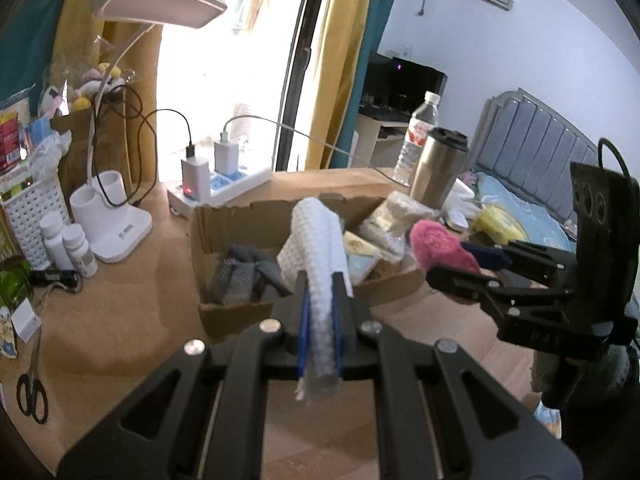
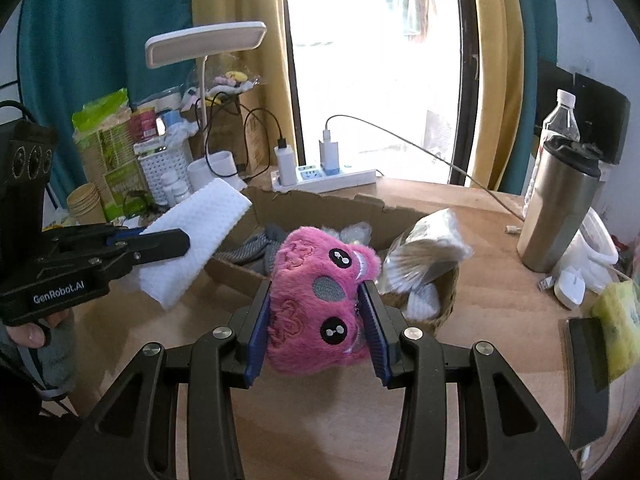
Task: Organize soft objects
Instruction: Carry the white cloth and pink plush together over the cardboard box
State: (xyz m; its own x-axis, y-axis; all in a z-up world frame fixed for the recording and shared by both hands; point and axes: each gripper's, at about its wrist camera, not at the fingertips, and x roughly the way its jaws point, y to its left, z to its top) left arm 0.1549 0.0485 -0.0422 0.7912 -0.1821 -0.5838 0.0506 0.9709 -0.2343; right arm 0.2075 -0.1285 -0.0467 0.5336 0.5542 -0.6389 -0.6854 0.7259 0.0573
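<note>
My left gripper [image 1: 320, 284] is shut on a white waffle-textured cloth [image 1: 316, 240] and holds it above the front edge of an open cardboard box [image 1: 240, 312]; the cloth also shows in the right wrist view [image 2: 196, 236]. My right gripper [image 2: 316, 300] is shut on a pink plush toy [image 2: 320, 296] with two black eyes, held above the table in front of the box [image 2: 320, 208]. The toy also shows in the left wrist view [image 1: 440, 246]. A grey knitted item [image 1: 248, 272] lies inside the box.
A woven basket [image 2: 444, 304] with bagged soft items stands right of the box. A steel tumbler [image 2: 560, 208], water bottle [image 2: 560, 120], power strip [image 2: 328, 176], desk lamp [image 1: 120, 220], pill bottles [image 1: 68, 244], scissors [image 1: 32, 392] and a yellow sponge [image 2: 616, 320] are on the wooden table.
</note>
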